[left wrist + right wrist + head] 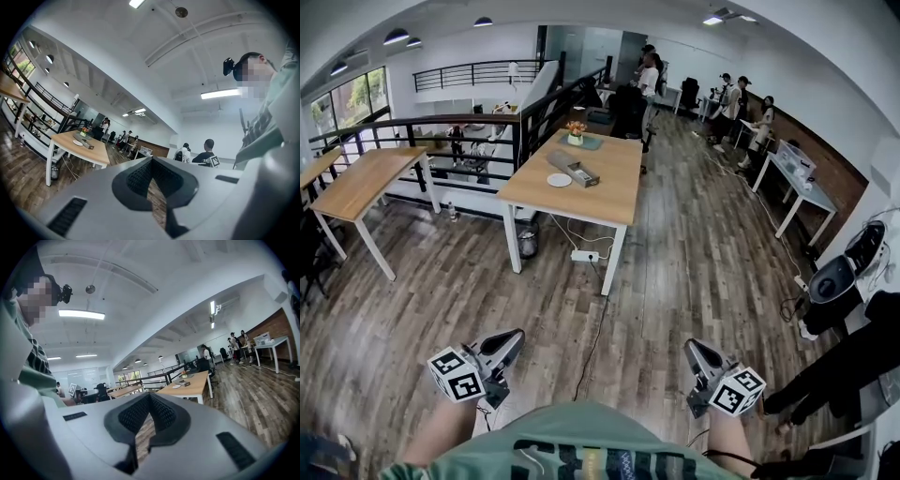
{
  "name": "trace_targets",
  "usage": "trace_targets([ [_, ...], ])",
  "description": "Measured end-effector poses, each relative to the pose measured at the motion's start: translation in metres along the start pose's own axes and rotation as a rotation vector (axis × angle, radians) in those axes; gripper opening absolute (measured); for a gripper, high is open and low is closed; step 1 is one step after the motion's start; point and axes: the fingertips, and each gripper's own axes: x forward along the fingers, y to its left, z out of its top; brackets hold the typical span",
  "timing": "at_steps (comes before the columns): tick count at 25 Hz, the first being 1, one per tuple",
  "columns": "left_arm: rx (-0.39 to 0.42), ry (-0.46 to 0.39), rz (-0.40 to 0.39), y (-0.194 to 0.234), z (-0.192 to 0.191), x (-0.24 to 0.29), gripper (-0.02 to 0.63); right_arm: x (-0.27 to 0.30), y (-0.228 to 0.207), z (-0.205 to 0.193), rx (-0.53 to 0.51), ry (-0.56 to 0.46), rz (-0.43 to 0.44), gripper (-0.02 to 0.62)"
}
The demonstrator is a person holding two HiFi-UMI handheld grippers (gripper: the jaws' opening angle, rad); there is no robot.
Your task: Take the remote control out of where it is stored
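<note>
Big open office. The wood floor [675, 281] takes up most of the head view, and the person stands on it well short of the one wooden tabletop [614, 192] that matters.

Both tools are carried low by the waist and pointing level ahead, which looks to me like a walking carry, not a reach. The left gripper [516, 337] has its jaws together with nothing between them, and you only see floor through the notch. Same for the right gripper [691, 346]: pinched closed and empty. That makes sense, since there's nothing to grab out here.

On the tabletop a long grey box [574, 170] lies at an angle, a bit toward the left edge. A white round disc [560, 180] sits just beside it, on the side nearer that edge. A small flower pot [575, 132] stands on a green mat [589, 142] at the far edge, out of the way of the working middle.

I can't see the remote control anywhere. My guess is it's tucked inside that grey box, since that's the only container-looking thing up there, but it's too small in frame to confirm. So the job hasn't really started. Next up would be closing in on the tabletop and opening a gripper.
</note>
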Motion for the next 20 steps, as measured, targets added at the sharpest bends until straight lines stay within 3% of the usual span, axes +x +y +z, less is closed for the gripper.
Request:
trace_targets([
  [10, -0.004, 0.05, 0.002, -0.026, -0.016, 0.044, -0.009, -0.014, -0.036, -0.007, 0.028, -0.02, 0.059, 0.005],
  [20, -0.039, 0.055, -0.015, 0.009, -0.021, 0.048, -0.009, 0.022, -0.031, -0.018, 0.028, 0.018, 0.078, 0.005],
])
